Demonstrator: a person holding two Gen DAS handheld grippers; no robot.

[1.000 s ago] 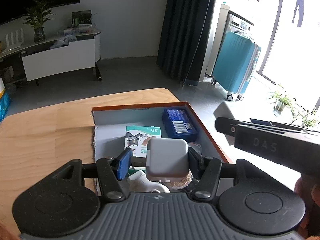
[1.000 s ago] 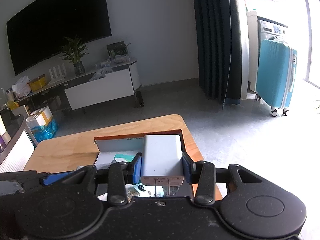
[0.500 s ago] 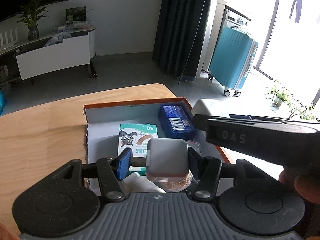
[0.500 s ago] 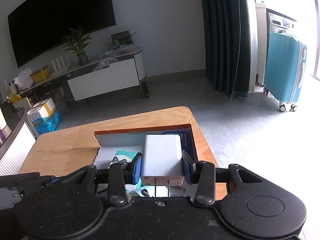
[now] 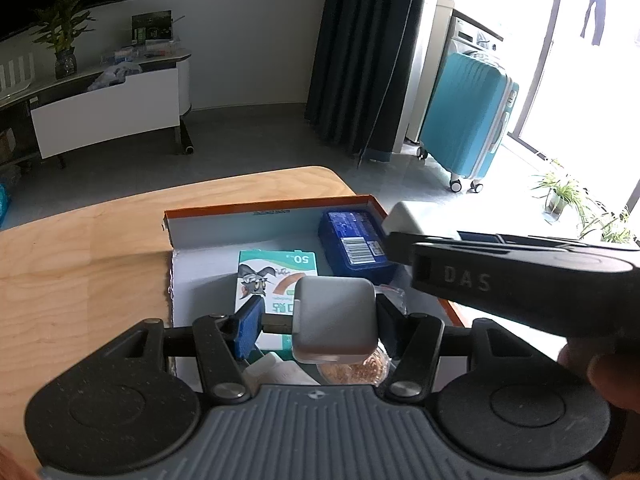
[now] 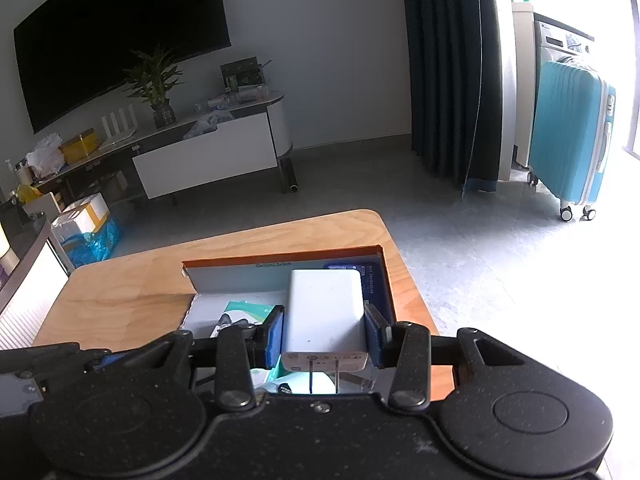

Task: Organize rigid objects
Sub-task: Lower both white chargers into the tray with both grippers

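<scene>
My left gripper (image 5: 316, 320) is shut on a grey-white square charger (image 5: 336, 316), which sits against the right pad with its prongs reaching the left pad. Below it lies an orange-rimmed box (image 5: 264, 206) holding a blue pack (image 5: 354, 240), a green-white cartoon card pack (image 5: 276, 272) and a copper scrubber (image 5: 356, 368). My right gripper (image 6: 324, 336) is shut on a taller white charger (image 6: 324, 308), prongs toward the camera, above the box (image 6: 280, 258). In the left wrist view it reaches in from the right (image 5: 500, 272), its charger's tip (image 5: 404, 216) over the box's right rim.
The box rests near the right corner of a wooden table (image 5: 80, 248), and grey floor drops off just past it. A teal suitcase (image 5: 468, 120) stands by the curtain. A white TV stand (image 6: 208, 156) is far behind. Fingers of a hand (image 5: 600, 368) hold the right gripper.
The right gripper has come in leftward with its white charger and now hangs over the box's right side. The left gripper and its charger have stayed nearly in place.
</scene>
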